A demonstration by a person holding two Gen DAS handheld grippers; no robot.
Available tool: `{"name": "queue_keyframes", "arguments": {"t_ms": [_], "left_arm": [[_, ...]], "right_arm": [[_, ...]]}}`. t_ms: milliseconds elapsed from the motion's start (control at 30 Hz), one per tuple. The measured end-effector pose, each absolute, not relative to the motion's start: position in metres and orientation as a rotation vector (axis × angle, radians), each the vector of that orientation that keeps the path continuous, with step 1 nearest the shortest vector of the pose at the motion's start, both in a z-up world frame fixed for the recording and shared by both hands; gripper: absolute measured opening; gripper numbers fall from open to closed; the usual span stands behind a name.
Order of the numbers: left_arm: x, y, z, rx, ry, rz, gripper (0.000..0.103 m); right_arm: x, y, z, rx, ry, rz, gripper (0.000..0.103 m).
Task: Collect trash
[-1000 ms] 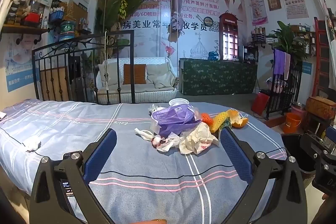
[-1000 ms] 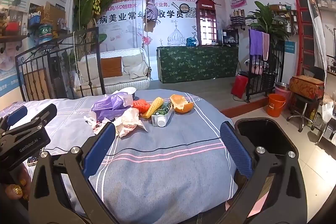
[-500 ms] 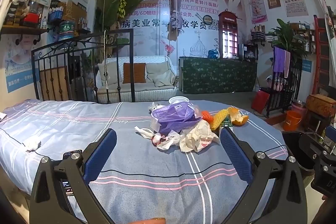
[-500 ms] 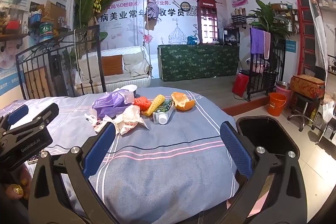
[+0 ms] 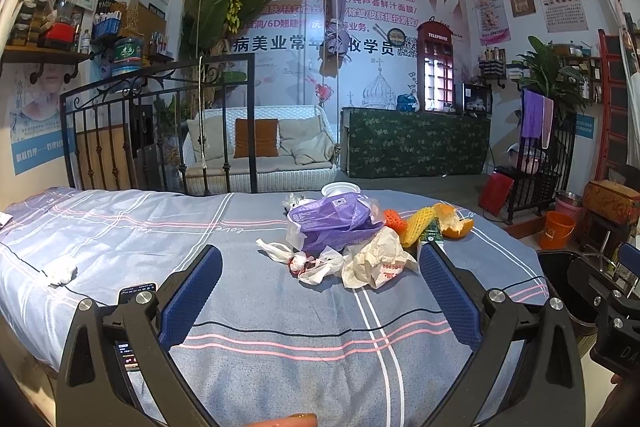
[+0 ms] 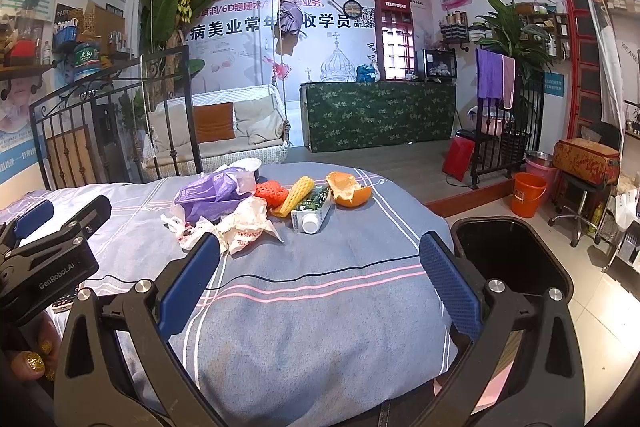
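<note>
On the bed [image 6: 320, 307], covered in a blue-grey striped sheet, one heap of trash lies toward the far edge. It holds one purple plastic bag [image 6: 212, 193], one crumpled white wrapper with red print [image 6: 248, 227], one knotted white bag [image 5: 304, 261], two foam fruit nets, one red [image 6: 271, 193] and one yellow [image 6: 297, 195], one green-labelled white bottle [image 6: 312, 213] lying on its side, one orange peel [image 6: 348, 189] and one white bowl [image 5: 340, 189] behind the bag. A separate crumpled tissue [image 5: 60, 273] lies well apart on the sheet. One black bin [image 6: 512, 259] stands just beside the bed. The left claw [image 5: 320, 291] and right claw [image 6: 320, 279] both gape wide, holding nothing, short of the heap.
</note>
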State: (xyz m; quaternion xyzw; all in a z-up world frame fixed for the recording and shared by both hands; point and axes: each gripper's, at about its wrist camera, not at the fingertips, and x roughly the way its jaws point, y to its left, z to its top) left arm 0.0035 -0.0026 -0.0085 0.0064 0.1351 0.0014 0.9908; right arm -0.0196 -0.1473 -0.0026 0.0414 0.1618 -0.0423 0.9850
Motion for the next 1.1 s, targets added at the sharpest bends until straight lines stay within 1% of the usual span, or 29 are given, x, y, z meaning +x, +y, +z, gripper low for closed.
{"name": "queue_keyframes", "arguments": {"t_ms": [1100], "left_arm": [[0.0064,-0.0017,-0.0116,0.008,0.288,0.001,0.098]], "right_arm": [[-0.0117,-0.1398,-0.0072,0.079,0.349,-0.077,0.098]]}}
